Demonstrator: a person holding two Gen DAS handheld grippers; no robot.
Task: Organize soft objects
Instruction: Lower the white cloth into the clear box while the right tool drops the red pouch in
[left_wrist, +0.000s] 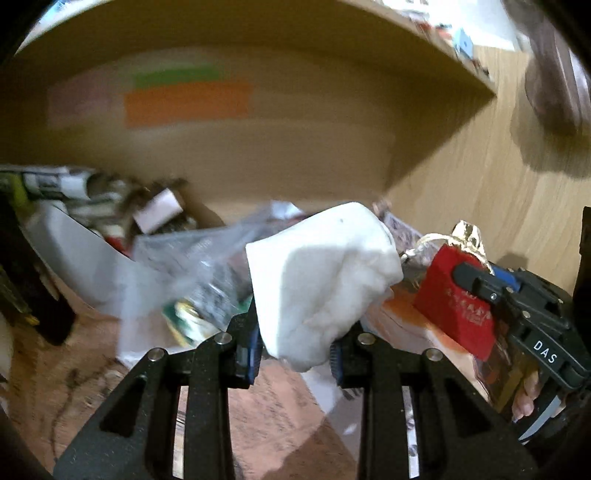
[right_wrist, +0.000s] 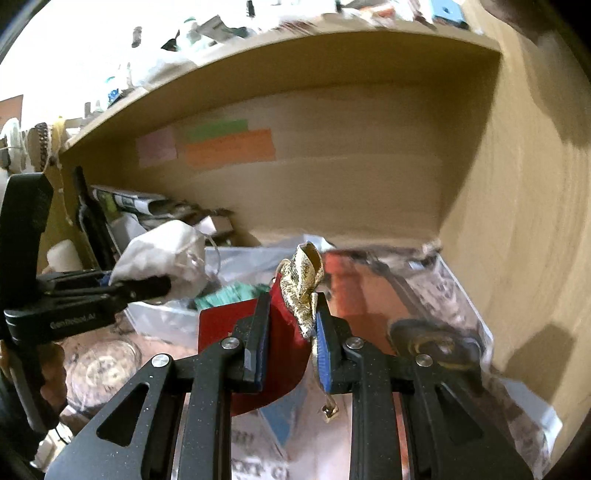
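Note:
My left gripper (left_wrist: 295, 347) is shut on a white cloth pouch (left_wrist: 321, 280) and holds it up in front of the wooden shelf; the pouch also shows in the right wrist view (right_wrist: 162, 254), held by the left gripper (right_wrist: 147, 286). My right gripper (right_wrist: 290, 332) is shut on a red pouch with a gold drawstring top (right_wrist: 288, 354), gold fabric (right_wrist: 303, 280) sticking up between the jaws. The red pouch (left_wrist: 454, 306) and right gripper (left_wrist: 476, 280) also show at the right of the left wrist view.
A wooden shelf cavity (right_wrist: 332, 177) with pink, green and orange paper labels (right_wrist: 229, 147) lies ahead. Plastic bags (left_wrist: 192, 258), papers, a white box (left_wrist: 74, 251) and magazines (right_wrist: 424, 295) clutter the shelf floor. A wooden side wall (right_wrist: 524, 221) stands right.

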